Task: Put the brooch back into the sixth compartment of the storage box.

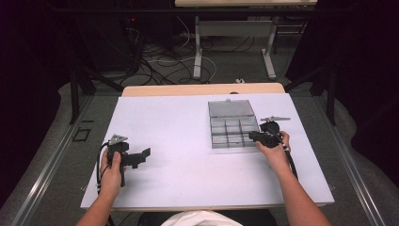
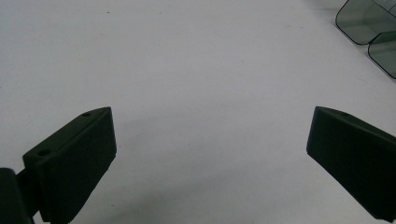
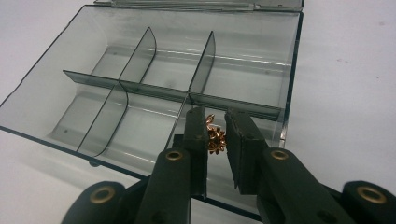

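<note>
White tabletop (image 1: 188, 141), pale wood strip along far edge; clear compartment box (image 1: 233, 124) rests on it right of centre, lid open

**Open jaws over a bare white surface**

The left gripper (image 2: 210, 154) holds its two black jaws wide apart, at seven and four o'clock, with nothing between them. White table (image 2: 196, 65) spreads beneath. At one o'clock, rounded corners of a clear box (image 2: 369, 28) show.
</note>
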